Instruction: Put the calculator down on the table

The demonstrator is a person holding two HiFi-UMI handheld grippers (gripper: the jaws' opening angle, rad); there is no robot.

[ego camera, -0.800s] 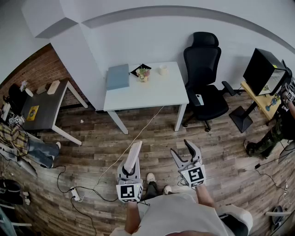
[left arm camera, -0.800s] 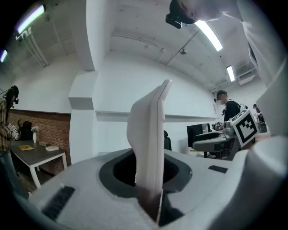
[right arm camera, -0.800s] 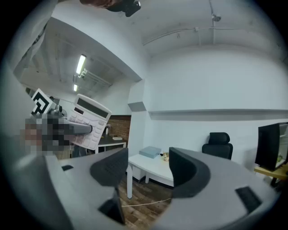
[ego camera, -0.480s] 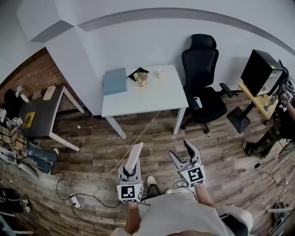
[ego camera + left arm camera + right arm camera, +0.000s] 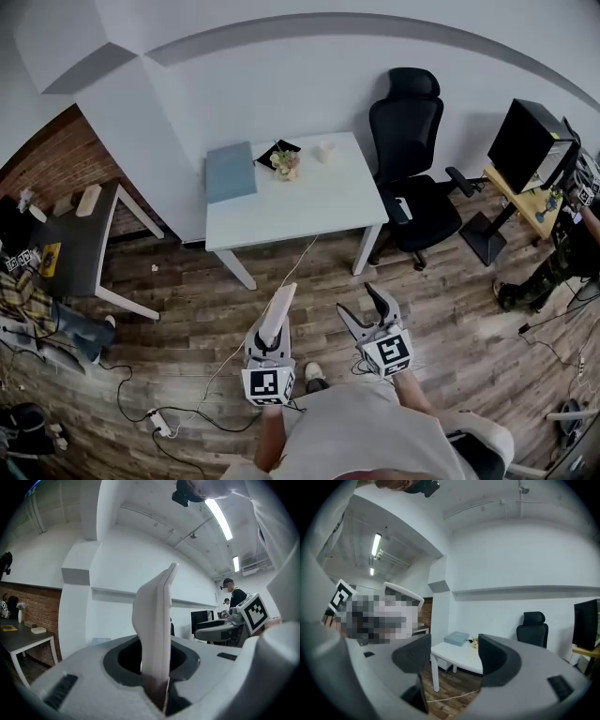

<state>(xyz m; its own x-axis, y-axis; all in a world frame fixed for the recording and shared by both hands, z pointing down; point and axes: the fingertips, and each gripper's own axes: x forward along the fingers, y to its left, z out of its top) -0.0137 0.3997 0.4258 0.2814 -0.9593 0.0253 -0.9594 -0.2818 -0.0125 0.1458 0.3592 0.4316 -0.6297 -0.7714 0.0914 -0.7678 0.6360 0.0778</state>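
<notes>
The white calculator is pinched edge-on between the 2 jaws of the left gripper, jutting forward past them. Beside it, the right gripper has its jaws spread around nothing. The white table stands well ahead of both grippers.

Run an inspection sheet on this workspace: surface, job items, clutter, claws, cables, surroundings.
Surface: white table, mostly bare.
Job's things: calculator upright in the left claw, not on the table.
Clutter: blue-grey box, flowers and small white cup at the table's far edge.
Claws: left shut on the calculator; right claw open, empty.
Cables: white cable and power strip on the floor.
Surroundings: black office chair, dark side table, person at right.
</notes>
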